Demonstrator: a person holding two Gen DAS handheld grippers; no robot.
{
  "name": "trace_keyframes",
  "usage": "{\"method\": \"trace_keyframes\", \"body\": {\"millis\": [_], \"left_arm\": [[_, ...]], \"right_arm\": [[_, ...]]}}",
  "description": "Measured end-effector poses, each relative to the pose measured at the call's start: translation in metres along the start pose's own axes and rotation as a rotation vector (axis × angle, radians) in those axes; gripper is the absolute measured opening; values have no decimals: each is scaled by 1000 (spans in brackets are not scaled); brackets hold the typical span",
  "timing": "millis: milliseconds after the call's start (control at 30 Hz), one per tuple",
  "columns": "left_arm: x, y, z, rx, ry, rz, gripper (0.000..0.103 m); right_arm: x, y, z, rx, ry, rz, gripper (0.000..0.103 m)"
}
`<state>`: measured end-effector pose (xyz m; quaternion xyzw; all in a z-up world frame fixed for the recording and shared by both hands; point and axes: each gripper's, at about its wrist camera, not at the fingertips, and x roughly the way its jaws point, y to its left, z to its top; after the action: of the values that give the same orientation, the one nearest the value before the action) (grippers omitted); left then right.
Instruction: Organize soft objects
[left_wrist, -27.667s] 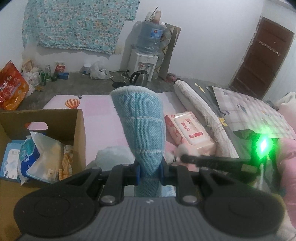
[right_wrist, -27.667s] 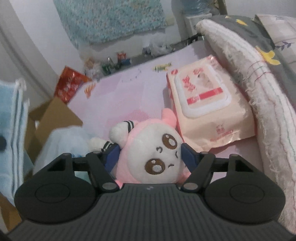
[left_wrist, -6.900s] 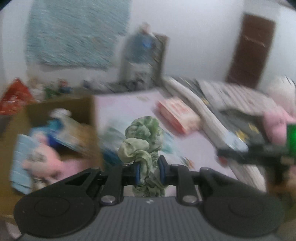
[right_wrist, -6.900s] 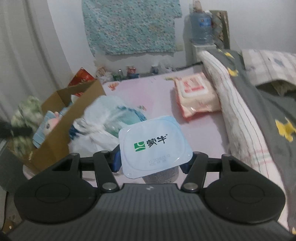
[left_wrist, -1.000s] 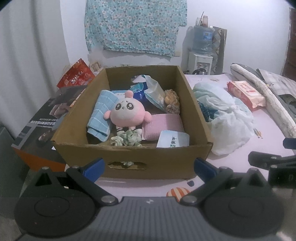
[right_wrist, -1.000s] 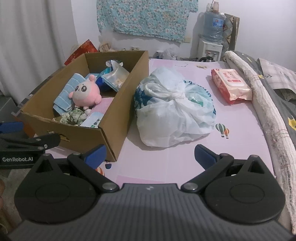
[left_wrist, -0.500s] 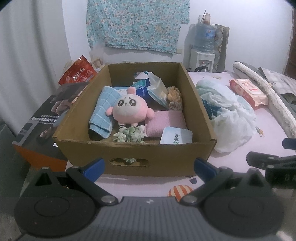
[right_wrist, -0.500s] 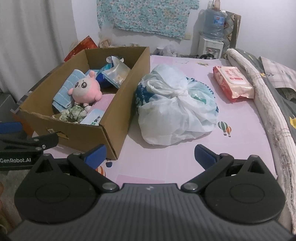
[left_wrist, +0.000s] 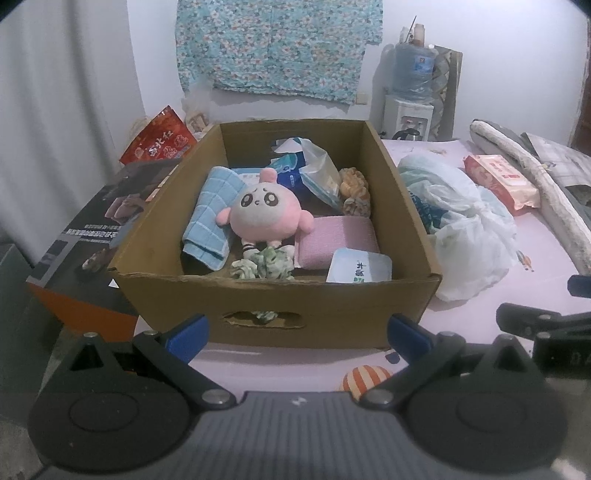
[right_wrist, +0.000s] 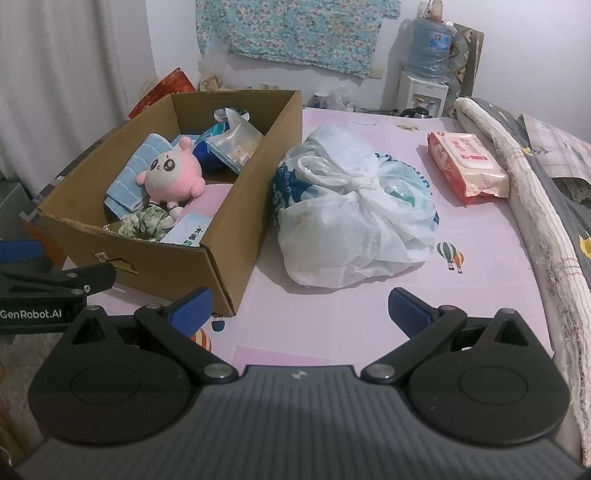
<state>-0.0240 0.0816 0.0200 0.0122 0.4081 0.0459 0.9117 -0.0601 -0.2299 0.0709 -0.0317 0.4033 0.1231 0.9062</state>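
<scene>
My right claw (right_wrist: 299, 308) hangs spread and empty over the bed's (right_wrist: 332, 325) near edge. The cardboard box (right_wrist: 236, 206) with the pink plush (right_wrist: 171, 175) sits toward its left edge, the tied plastic bag (right_wrist: 351, 221) just beside it.

Matt brown cardboard box (left_wrist: 277, 295) (torn rim), fuzzy plush toy (left_wrist: 264, 214), crinkly glossy plastic bag (right_wrist: 354, 214), ribbed terry towel (left_wrist: 212, 221).

The cardboard box (right_wrist: 177, 254) stands open-topped but crowded, with little bare floor between the pink plush (left_wrist: 264, 214), blue towel (left_wrist: 214, 218) and pink cloth (left_wrist: 338, 240). Right of it, touching its wall, the tied plastic bag (right_wrist: 351, 218) blocks the bed (right_wrist: 332, 325). The near pink sheet is free; the wipes pack (right_wrist: 467, 166) lies far right.
</scene>
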Motion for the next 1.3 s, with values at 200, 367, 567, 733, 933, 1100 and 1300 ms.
{"method": "trace_keyframes", "body": {"millis": [200, 367, 567, 733, 933, 1100, 1300], "left_arm": [[1, 0, 0, -2, 6, 1, 103], [1, 0, 0, -2, 7, 2, 103], [2, 0, -1, 4, 16, 3, 103], [5, 0, 0, 8, 26, 5, 103], [8, 1, 1, 10, 36, 6, 103], [12, 1, 1, 12, 51, 4, 103], [15, -1, 2, 22, 57, 1, 103]], "right_arm": [[2, 0, 0, -4, 6, 2, 102], [3, -1, 0, -3, 8, 3, 102], [4, -1, 1, -3, 14, 6, 102], [6, -2, 1, -2, 20, 11, 102], [9, -2, 2, -2, 37, 21, 102], [13, -2, 2, -4, 47, 20, 102], [15, -4, 2, -3, 52, 16, 102]]}}
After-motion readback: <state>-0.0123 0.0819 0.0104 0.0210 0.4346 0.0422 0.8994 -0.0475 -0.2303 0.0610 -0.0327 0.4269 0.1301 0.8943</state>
